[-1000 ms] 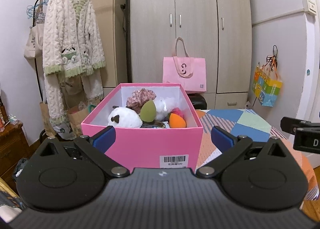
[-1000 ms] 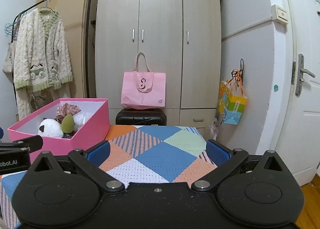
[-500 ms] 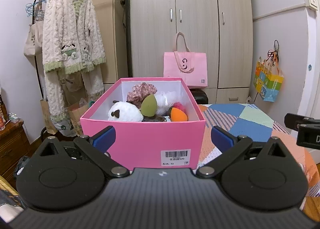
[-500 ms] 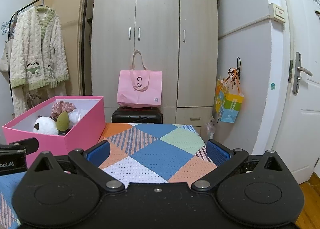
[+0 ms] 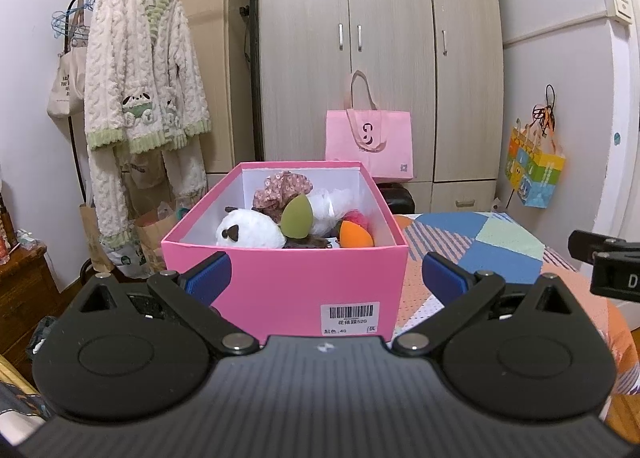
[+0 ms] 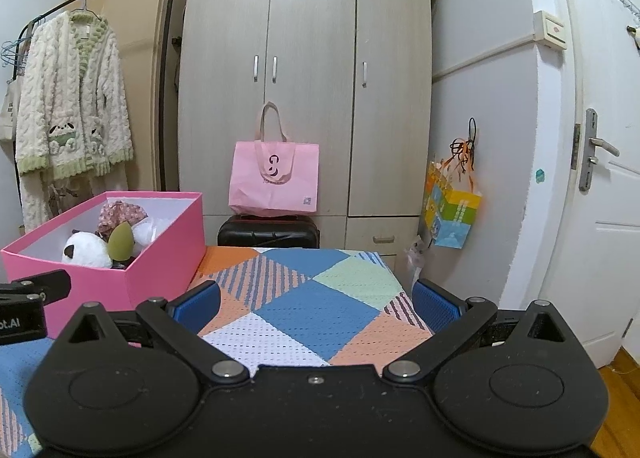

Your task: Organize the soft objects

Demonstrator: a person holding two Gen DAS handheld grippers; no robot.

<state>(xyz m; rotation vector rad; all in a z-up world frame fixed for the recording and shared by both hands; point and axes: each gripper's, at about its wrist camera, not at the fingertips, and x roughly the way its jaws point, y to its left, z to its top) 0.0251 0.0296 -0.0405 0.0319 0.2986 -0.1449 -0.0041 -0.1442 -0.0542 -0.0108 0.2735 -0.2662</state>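
A pink box [image 5: 288, 282] stands on a patchwork cloth, straight ahead in the left wrist view. It holds a white panda plush [image 5: 248, 233], a green sponge [image 5: 297, 217], an orange sponge [image 5: 355, 235], a floral scrunchie [image 5: 282, 189] and a white puff [image 5: 332, 206]. My left gripper [image 5: 325, 276] is open and empty, just in front of the box. My right gripper [image 6: 316, 304] is open and empty over the cloth, to the right of the box [image 6: 132, 270].
The patchwork cloth [image 6: 320, 298] covers the table. Behind it stand a wardrobe [image 6: 308, 97], a pink tote bag [image 6: 274, 177] on a black case [image 6: 268, 232], and a clothes rack with a fleece robe [image 5: 140, 97]. A door [image 6: 592, 177] is at the right.
Both grippers have drawn back and down a little, so the box sits lower in the views. Both stay open and empty.
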